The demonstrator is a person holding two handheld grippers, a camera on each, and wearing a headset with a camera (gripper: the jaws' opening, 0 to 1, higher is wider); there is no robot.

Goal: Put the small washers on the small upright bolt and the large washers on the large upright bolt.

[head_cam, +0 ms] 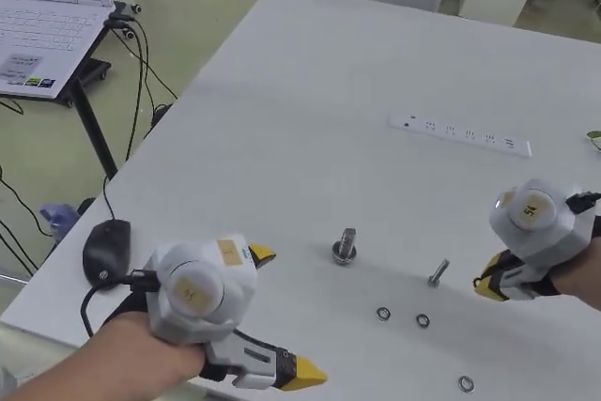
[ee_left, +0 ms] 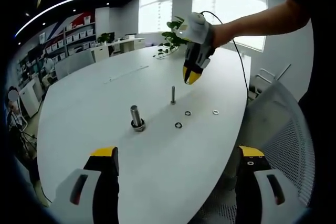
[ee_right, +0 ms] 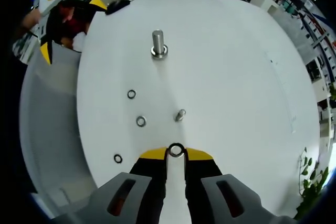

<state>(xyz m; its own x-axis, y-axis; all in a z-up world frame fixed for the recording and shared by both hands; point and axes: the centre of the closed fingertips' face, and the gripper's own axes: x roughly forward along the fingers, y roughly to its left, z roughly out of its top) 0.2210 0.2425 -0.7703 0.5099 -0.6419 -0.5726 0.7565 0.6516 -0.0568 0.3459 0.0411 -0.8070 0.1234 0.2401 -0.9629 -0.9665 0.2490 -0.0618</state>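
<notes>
1. My right gripper pinches one silver ring washer near the small upright steel bolt; it is not yet on.
2. My left gripper has its jaws spread and empty.
3. Three loose silver washers wait on the white table. I cannot tell whether the large upright steel bolt carries any.

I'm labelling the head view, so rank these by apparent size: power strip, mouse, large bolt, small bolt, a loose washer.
1-2, unranked: power strip is longer, mouse wider and nearer the camera.
3. large bolt
4. small bolt
5. loose washer
</notes>
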